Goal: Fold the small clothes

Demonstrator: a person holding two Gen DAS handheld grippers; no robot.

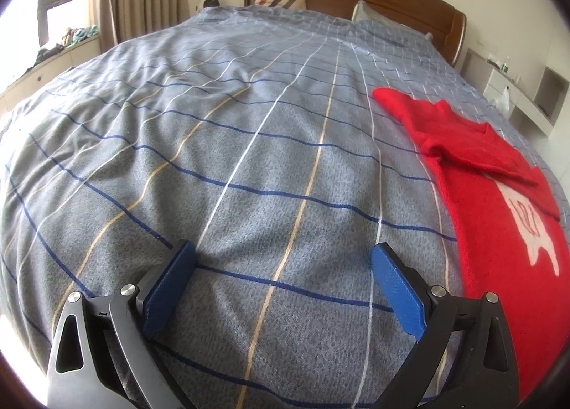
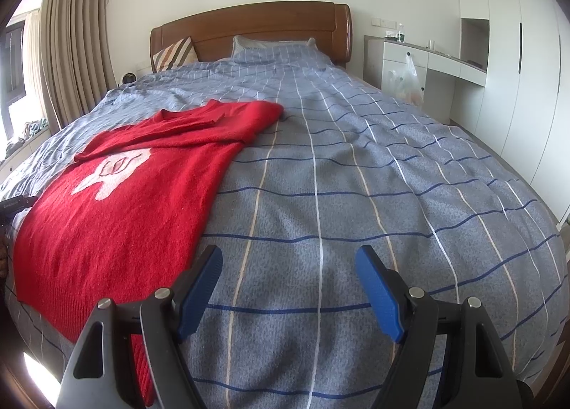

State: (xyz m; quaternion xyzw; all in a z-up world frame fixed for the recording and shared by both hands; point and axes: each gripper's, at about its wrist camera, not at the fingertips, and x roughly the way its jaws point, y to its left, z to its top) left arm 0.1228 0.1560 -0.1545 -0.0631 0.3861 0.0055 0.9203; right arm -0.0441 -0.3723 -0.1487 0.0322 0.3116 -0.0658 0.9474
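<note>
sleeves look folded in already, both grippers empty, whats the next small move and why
Probably bring both open grippers, left and right, to the red sweater's near hem to fold it up toward the collar: its sleeve already lies across the chest, and the body lies flat on the bed.

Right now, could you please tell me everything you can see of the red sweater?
The red sweater is a fuzzy knit with a white motif on its front and a ribbed hem. It lies flat on the grey checked bedspread, hem toward the cameras, both sleeves folded across the chest. Neither gripper touches it.
</note>
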